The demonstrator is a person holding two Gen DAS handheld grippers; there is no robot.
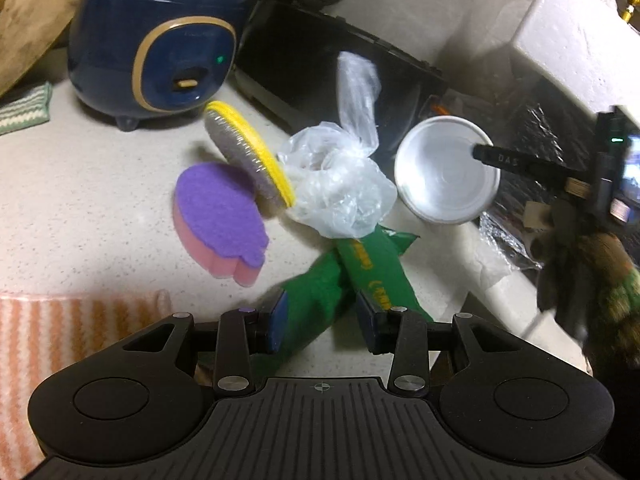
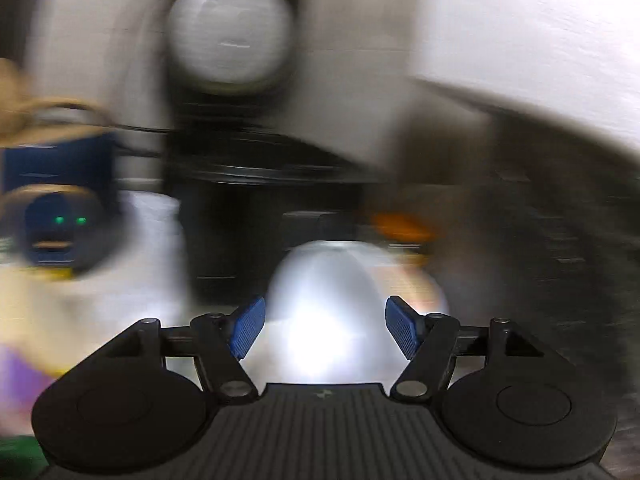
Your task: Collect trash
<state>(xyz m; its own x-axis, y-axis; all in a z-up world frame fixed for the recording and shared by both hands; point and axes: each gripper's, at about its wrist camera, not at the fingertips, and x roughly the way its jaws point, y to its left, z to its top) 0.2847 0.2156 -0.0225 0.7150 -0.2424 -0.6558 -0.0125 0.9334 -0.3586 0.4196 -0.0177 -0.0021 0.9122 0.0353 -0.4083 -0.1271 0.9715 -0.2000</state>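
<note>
In the left wrist view my left gripper (image 1: pixel 324 322) is shut on a green bag (image 1: pixel 316 300) with yellow print, which stretches away over the counter. A crumpled clear plastic bag (image 1: pixel 340 184) lies on its far end. To the right, a white paper cup (image 1: pixel 444 176) hangs tilted with its base towards me, and one black finger (image 1: pixel 504 160) of the right gripper reaches across it. In the blurred right wrist view the cup (image 2: pixel 328 300) fills the gap of my right gripper (image 2: pixel 325 330), and both blue pads seem to touch its sides.
A navy rice cooker (image 1: pixel 160 52) and a black appliance (image 1: pixel 320 64) stand at the back, a white foam box (image 1: pixel 572 36) at the right. A yellow-rimmed scrubber (image 1: pixel 248 160) leans over a purple-pink sponge (image 1: pixel 224 220). An orange striped cloth (image 1: pixel 60 320) lies near left. A mottled sleeve (image 1: pixel 600 280) is at right.
</note>
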